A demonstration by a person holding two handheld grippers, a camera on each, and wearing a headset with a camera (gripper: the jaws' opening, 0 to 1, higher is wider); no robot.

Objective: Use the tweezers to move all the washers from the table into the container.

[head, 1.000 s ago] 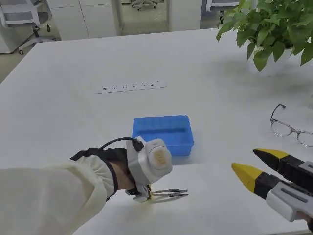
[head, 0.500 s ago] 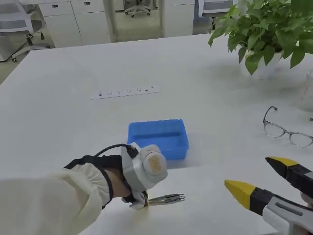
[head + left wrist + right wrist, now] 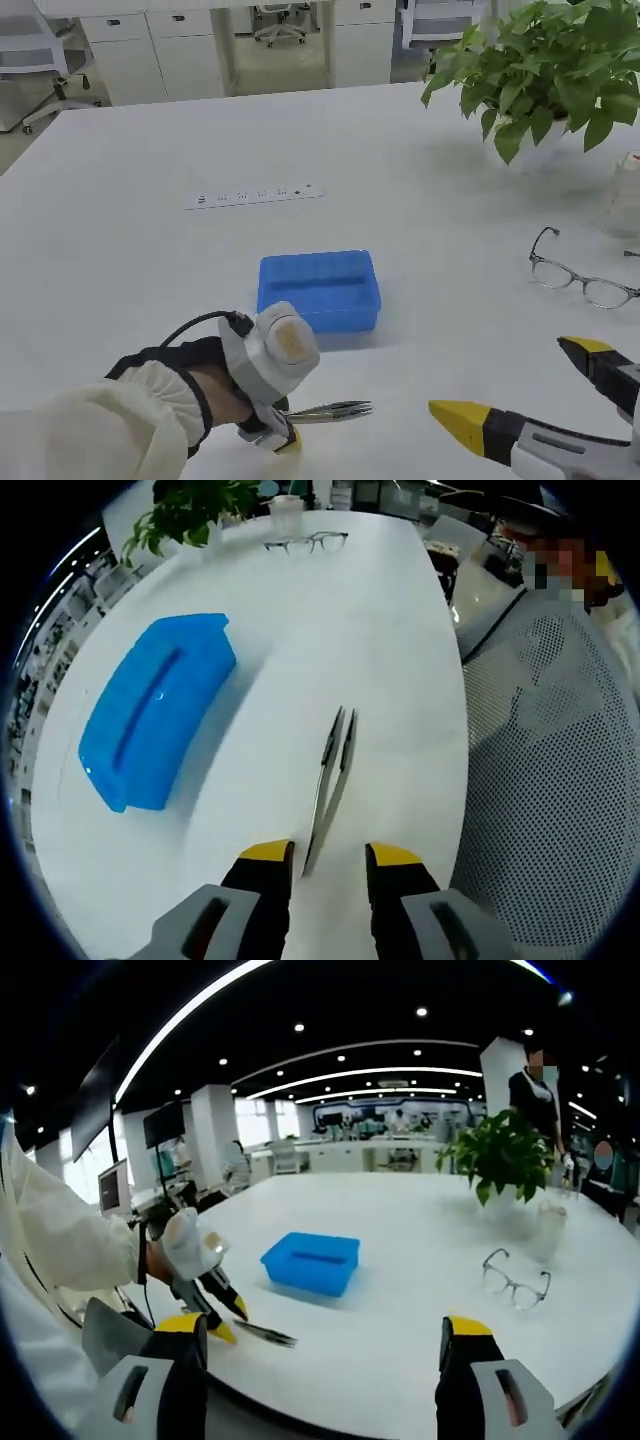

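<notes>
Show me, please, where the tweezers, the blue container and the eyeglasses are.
tweezers [image 3: 331,770], left gripper view, on the middle of their two arms.
blue container [image 3: 335,318], head view, on its front wall.
eyeglasses [image 3: 551,270], head view, on one lens.

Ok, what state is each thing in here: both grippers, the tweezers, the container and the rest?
left gripper: open, jaws either side of the tweezers' rear end
right gripper: open wide, empty
tweezers: unsqueezed, tips slightly apart, gripping nothing
blue container: upright, open-topped, looks empty
glasses: unfolded, lying flat
power strip: lying flat, nothing plugged in
</notes>
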